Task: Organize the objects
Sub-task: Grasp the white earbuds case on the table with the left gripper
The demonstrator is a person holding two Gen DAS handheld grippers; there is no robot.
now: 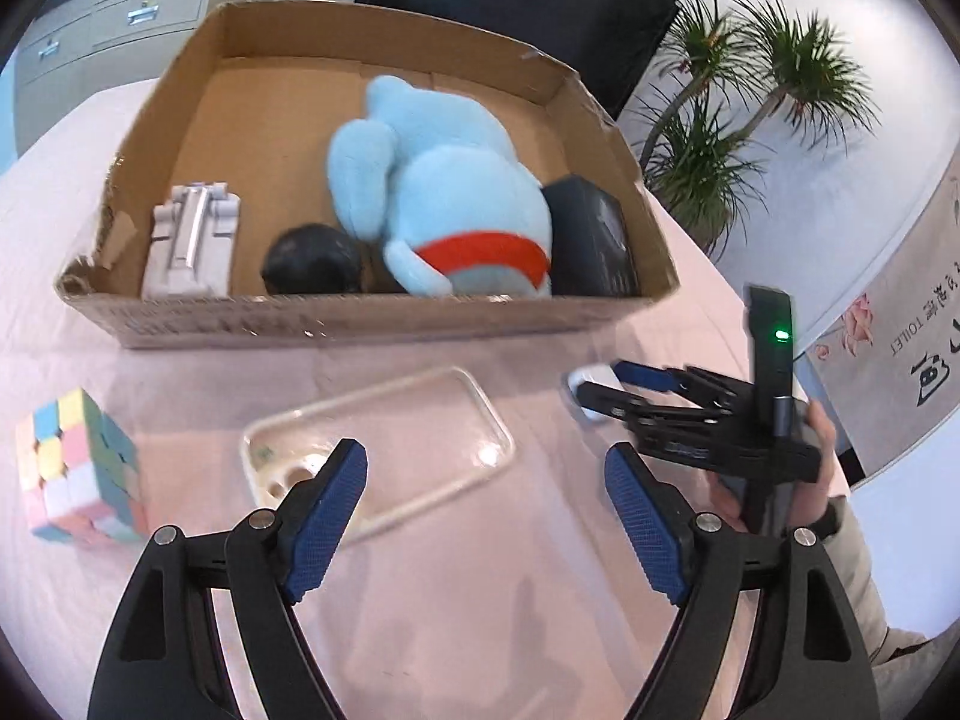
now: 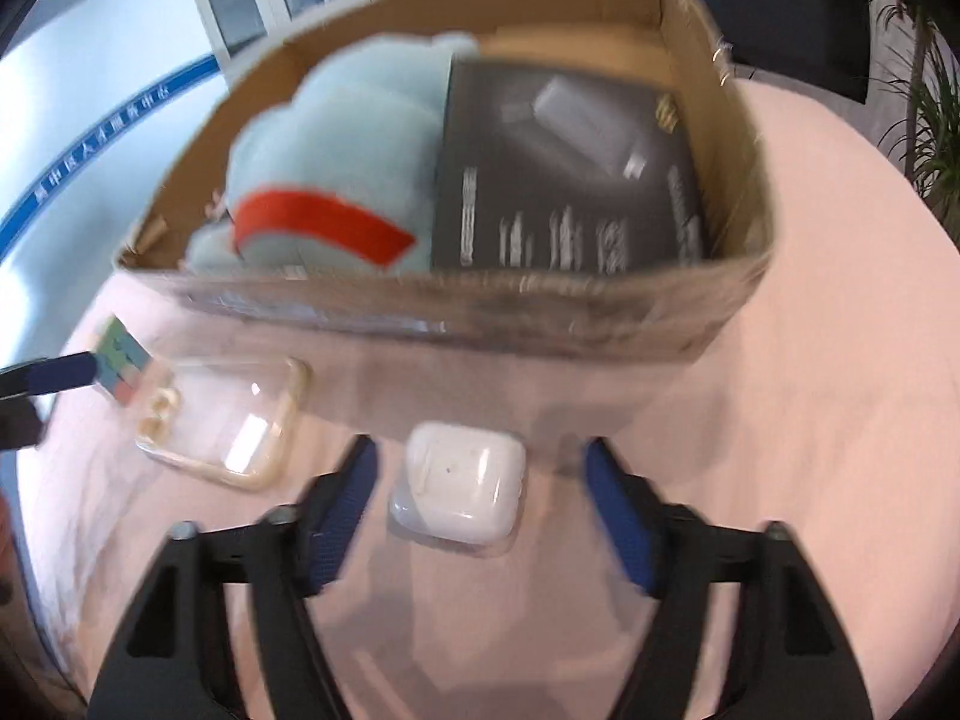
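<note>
Leftmost, I see the pastel cube (image 1: 75, 468) in front of the cardboard box (image 1: 372, 315); my left gripper (image 1: 486, 519) hangs open over the clear phone case (image 1: 384, 456), touching nothing. Rightward, my right gripper (image 2: 480, 510) straddles the white earbud case (image 2: 459, 489), pads apart from it.

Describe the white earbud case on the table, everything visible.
The earbud case is a small, glossy white plastic box with rounded corners, lying flat on the pink tablecloth in front of the cardboard box. It looks closed. It sits between the right tongs' open blue pads, touching neither. The clear phone case lies apart, to its left.
</note>
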